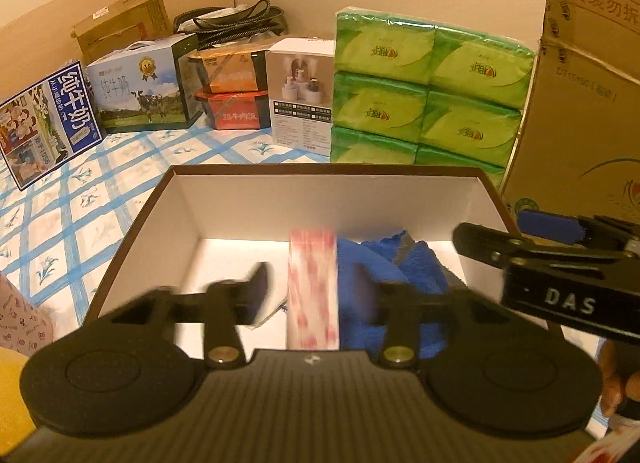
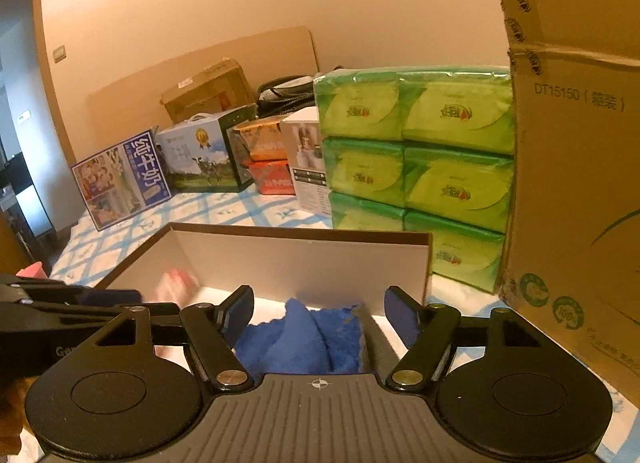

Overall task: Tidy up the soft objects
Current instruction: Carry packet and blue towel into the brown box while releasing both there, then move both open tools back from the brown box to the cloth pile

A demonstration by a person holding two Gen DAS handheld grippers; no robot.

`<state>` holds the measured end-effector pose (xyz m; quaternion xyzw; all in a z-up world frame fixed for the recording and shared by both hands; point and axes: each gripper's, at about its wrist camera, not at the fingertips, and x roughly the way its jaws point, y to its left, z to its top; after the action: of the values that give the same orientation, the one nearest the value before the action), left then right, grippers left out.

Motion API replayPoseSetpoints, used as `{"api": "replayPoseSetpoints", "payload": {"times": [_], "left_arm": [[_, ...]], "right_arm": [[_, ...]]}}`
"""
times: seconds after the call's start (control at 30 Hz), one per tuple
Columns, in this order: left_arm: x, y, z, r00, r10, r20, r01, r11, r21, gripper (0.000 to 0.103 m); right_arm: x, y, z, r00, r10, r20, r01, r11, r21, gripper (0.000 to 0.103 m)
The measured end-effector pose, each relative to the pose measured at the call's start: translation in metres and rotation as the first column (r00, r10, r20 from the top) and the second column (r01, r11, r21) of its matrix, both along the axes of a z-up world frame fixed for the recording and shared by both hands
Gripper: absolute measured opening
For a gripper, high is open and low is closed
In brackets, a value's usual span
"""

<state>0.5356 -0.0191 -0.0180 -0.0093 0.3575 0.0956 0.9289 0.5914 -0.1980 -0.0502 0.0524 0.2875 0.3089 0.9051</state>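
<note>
An open box (image 1: 320,171) with a brown rim and white inside stands on the checked cloth. A crumpled blue towel (image 1: 404,263) lies in its right half. A blurred pink-and-white patterned soft pack (image 1: 314,287) hangs upright between the fingers of my left gripper (image 1: 318,295), with a gap on each side; that gripper is open. In the right wrist view my right gripper (image 2: 320,313) stands open over the blue towel (image 2: 304,339), not touching it. The box's far wall (image 2: 300,259) rises behind. The pink pack (image 2: 176,283) shows as a blur at the left.
Stacked green tissue packs (image 1: 424,91) and a tall cardboard carton (image 1: 580,123) stand behind and right of the box. Milk cartons (image 1: 52,123), food boxes and a white product box (image 1: 302,95) line the back. Another pink patterned pack (image 1: 24,323) lies at lower left.
</note>
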Motion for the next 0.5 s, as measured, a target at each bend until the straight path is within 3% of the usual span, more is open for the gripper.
{"api": "replayPoseSetpoints", "payload": {"times": [0.03,0.27,0.5], "left_arm": [[-0.001,0.000,0.000,1.000,-0.001,0.007,0.001,1.000,0.001,0.065],[-0.015,-0.002,0.009,1.000,-0.023,0.020,0.024,0.999,-0.038,0.065],[-0.063,-0.017,0.020,0.995,-0.094,0.030,0.096,0.992,-0.078,0.065]], "right_arm": [[-0.001,-0.001,0.000,1.000,-0.003,0.001,0.003,1.000,-0.004,0.072],[-0.017,-0.017,0.003,1.000,-0.008,0.007,0.008,1.000,-0.023,0.072],[-0.059,-0.043,0.015,1.000,-0.018,0.014,0.019,1.000,-0.016,0.072]]}}
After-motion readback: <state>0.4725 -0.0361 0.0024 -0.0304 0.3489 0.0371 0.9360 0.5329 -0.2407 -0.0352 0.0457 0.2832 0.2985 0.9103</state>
